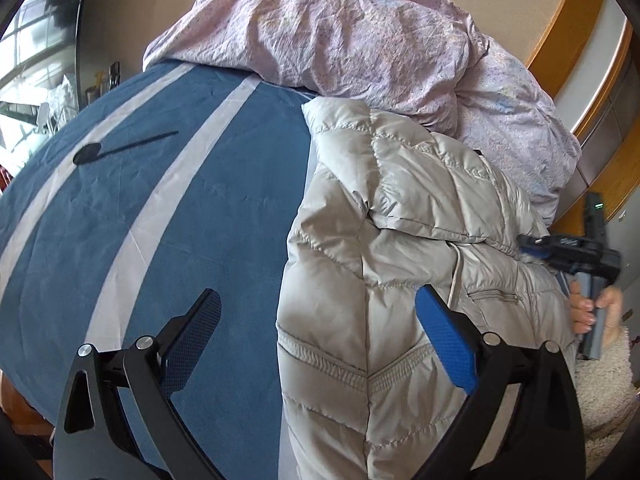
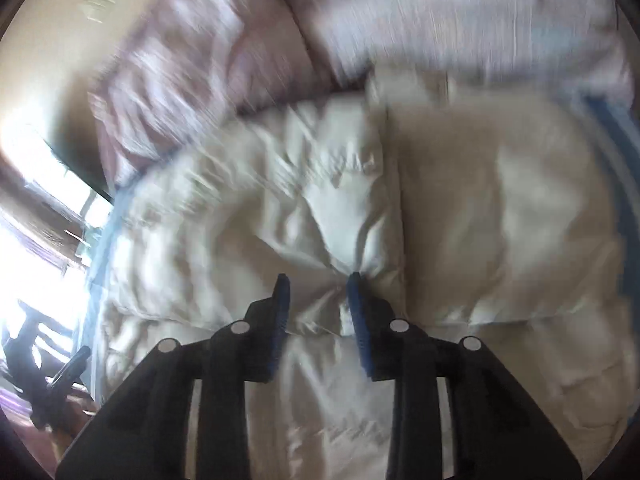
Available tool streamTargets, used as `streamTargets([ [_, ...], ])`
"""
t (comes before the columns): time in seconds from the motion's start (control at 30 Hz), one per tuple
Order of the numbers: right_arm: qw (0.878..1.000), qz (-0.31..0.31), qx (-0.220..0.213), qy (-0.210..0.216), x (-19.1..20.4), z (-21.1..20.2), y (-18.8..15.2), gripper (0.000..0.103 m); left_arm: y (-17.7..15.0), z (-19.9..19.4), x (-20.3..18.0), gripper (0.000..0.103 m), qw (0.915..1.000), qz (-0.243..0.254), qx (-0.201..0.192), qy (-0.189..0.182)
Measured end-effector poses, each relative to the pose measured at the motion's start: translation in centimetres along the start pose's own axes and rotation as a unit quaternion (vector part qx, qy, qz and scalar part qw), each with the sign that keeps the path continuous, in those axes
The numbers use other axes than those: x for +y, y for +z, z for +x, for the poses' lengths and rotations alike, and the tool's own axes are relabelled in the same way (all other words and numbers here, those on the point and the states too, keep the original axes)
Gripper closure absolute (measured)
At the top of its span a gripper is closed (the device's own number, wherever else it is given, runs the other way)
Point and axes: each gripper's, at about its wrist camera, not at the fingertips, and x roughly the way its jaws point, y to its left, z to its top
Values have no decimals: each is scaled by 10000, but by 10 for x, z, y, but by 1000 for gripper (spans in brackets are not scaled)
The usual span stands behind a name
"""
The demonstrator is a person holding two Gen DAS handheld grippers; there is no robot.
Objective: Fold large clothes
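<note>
A pale grey quilted puffer jacket (image 1: pixel 400 248) lies folded on a blue bedsheet with white stripes (image 1: pixel 160 200). My left gripper (image 1: pixel 316 308) is open, its fingers wide apart above the jacket's left edge, holding nothing. In the right wrist view, which is motion-blurred, the jacket (image 2: pixel 460 200) fills the frame. My right gripper (image 2: pixel 318 280) hovers just over it with its fingers partly apart; a pinch of fabric seems to bunch at the right fingertip (image 2: pixel 354 280). The right gripper also shows in the left wrist view (image 1: pixel 532 244) at the jacket's right side, held by a hand.
A crumpled pink duvet (image 1: pixel 360 32) is piled at the head of the bed behind the jacket. A wooden headboard (image 1: pixel 572 28) stands at the right. A black spoon-shaped shadow or object (image 1: pixel 92 152) lies on the sheet at left. A window (image 2: pixel 36 200) is to the left.
</note>
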Motion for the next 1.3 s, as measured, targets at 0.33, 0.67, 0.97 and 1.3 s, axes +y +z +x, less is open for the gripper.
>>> streamTargets([
  [0.33, 9963, 163, -517, 669, -51, -97, -21, 20, -18, -10, 28, 5, 9969, -515, 291, -512],
  [0.67, 9911, 1273, -287, 264, -197, -159, -97, 15, -36, -7, 36, 5, 9897, -782, 694, -978],
  [0.97, 9774, 1891, -174, 924, -257, -168, -158, 15, -50, -11, 27, 7, 9810, -950, 913, -1425],
  [1.3, 9795, 1548, 61, 1287, -246, -154, -169, 14, -65, -11, 18, 11, 9710, -1174, 1065, -1788],
])
